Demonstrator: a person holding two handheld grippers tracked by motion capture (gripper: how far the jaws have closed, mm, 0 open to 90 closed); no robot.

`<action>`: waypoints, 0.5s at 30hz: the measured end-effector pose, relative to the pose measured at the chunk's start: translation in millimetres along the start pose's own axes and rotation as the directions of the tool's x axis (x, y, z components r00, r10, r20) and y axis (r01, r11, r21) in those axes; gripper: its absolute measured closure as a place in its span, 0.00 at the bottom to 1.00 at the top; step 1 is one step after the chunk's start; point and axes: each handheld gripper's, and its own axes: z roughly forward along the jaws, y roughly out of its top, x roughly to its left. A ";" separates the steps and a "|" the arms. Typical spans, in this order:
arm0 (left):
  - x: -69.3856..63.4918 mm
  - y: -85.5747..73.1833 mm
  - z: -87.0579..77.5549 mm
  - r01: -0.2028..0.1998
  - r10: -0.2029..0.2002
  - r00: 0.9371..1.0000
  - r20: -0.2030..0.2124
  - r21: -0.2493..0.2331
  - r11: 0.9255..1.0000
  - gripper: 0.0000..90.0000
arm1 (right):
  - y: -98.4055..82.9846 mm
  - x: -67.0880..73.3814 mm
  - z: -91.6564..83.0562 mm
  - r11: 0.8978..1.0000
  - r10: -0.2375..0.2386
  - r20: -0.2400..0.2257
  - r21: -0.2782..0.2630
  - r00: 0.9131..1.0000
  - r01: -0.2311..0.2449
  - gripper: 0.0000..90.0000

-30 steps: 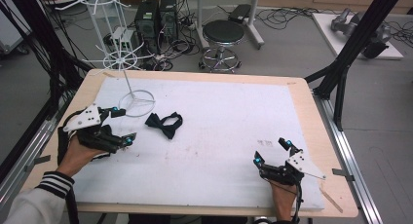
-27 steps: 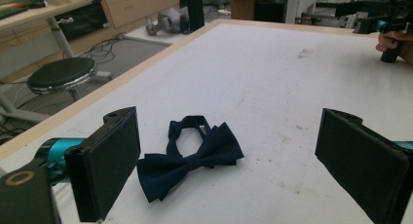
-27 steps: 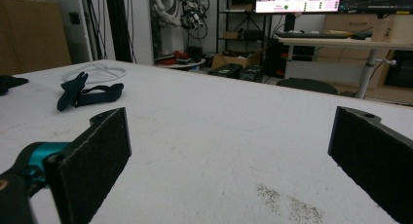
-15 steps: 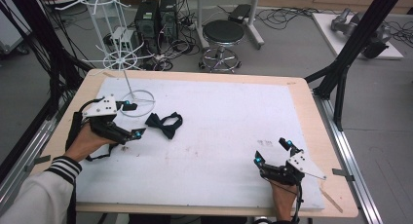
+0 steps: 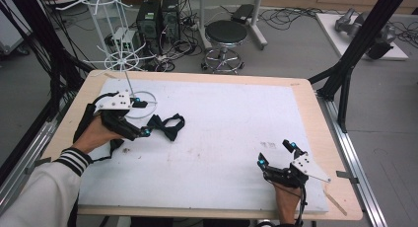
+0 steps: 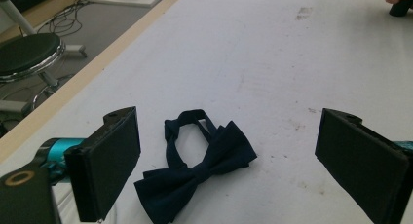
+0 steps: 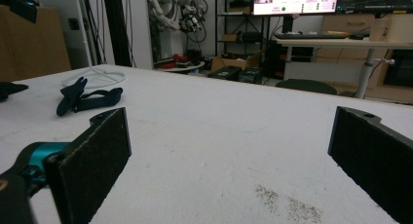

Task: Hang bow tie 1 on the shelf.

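While the high view looks down on the white-covered wooden table (image 5: 222, 138), the left gripper (image 5: 142, 118) sits at the table's left side with its jaws spread apart, and the dark navy fabric bow tie (image 5: 166, 126) lies flat on the white cover just to the right of its jaw tips, close but apart. Just beyond the gripper, on the far left, stands the round white wire base ring (image 5: 139, 98) of a hanger stand. At the near right edge, well apart from the bow tie, the right gripper (image 5: 276, 155) rests with its jaws open and nothing between them.

Seen from the left gripper view, the left gripper (image 6: 229, 160) holds its two black jaws wide, and the bow tie (image 6: 197, 173) lies between them, nearer the left jaw, its strap looped on the far side; neither jaw touches it.

Seen from the right gripper view, the right gripper (image 7: 229, 156) is likewise wide open over bare cover, and the bow tie (image 7: 85, 100) lies far off at the left, beside the wire ring (image 7: 95, 77).
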 end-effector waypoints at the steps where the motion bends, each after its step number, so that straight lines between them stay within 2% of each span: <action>1: 1.3 0.9 2.4 -0.004 0.004 1.000 0.003 0.011 1.000 0.11 | 0.0 -0.5 0.3 1.000 -0.002 -0.002 -0.004 1.000 0.002 0.01; 9: 8.2 7.0 20.9 -0.017 0.015 0.999 0.036 0.068 0.998 0.11 | 0.0 -1.2 -0.1 1.000 0.011 -0.005 -0.001 1.000 -0.011 0.01; 14: 13.2 10.4 29.1 -0.030 0.024 0.998 0.056 0.113 0.993 0.11 | 0.1 -1.3 -0.1 1.000 0.011 -0.006 -0.003 1.000 -0.011 0.01; 15: 13.8 10.0 31.1 -0.034 0.029 0.998 0.055 0.105 0.994 0.11 | 0.0 -0.8 -0.4 1.000 0.015 -0.006 0.000 1.000 -0.015 0.01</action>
